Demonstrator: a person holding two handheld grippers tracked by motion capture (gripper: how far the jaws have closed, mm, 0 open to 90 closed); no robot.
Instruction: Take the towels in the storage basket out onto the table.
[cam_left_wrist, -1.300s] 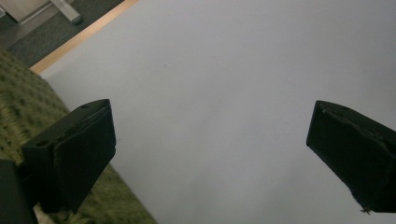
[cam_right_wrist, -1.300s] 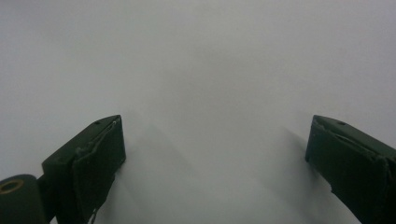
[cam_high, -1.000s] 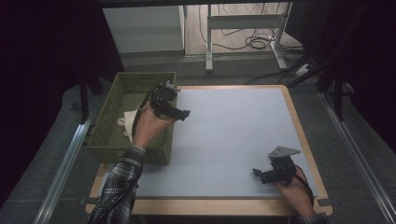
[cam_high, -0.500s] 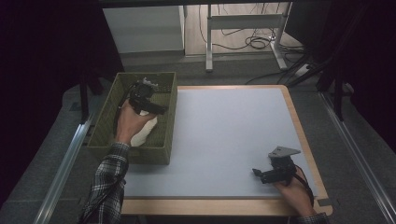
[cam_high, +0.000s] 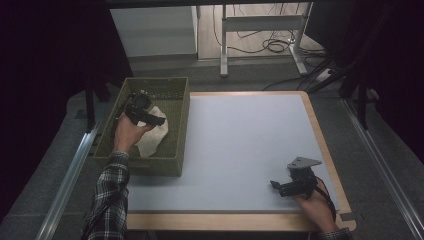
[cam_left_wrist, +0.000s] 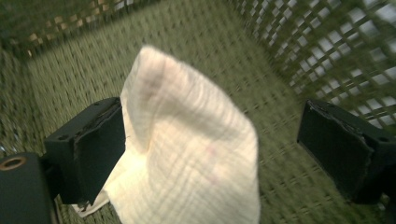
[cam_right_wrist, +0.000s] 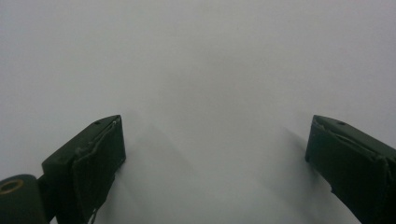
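The left gripper (cam_high: 150, 118) reaches down into the green woven basket (cam_high: 181, 130) that sits at the left edge of the table, just off the pale grey mat (cam_high: 240, 145). Its jaws stand wide apart and have just been closing a little, with a raised fold of the cream cloth (cam_left_wrist: 187, 154) between them. In the left gripper view the cloth's left edge lies against or just beside the left pad, while a clear gap separates the cloth from the right pad, so the pads do not clamp it. The cloth lies crumpled on the basket's floor, near the wall next to the mat. The right gripper (cam_high: 280, 186) rests low over the mat near the table's near right corner, held in the person's right hand (cam_high: 315, 207); its jaws stand wide apart over bare grey surface with nothing between them.
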